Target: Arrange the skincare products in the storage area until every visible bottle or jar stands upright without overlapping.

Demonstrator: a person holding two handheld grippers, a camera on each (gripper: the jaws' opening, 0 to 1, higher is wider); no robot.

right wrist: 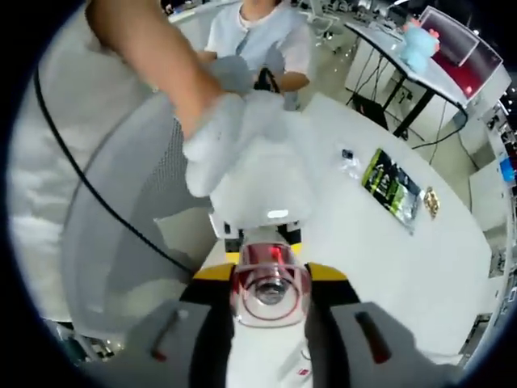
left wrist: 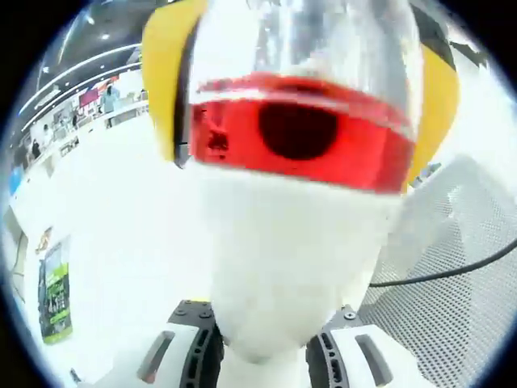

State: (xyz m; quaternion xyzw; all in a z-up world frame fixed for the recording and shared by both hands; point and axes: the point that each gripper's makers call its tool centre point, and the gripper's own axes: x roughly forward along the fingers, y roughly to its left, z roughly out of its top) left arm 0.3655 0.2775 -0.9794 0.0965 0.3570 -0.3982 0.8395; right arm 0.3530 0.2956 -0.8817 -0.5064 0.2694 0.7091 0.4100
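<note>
both tools clamp one clear bottle with a red band: left tool (left wrist: pixel 262 356) at its white end, right tool (right wrist: pixel 271 323) opposite, above the white counter (right wrist: pixel 404 250).

Bright, overexposed whites; fisheye-warped edges

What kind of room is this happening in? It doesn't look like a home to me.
Probably an open-plan office or lab rather than a home. In the right gripper view a long desk stands on black legs, and a white table carries a green packet. The left gripper view shows ceiling light strips.
</note>
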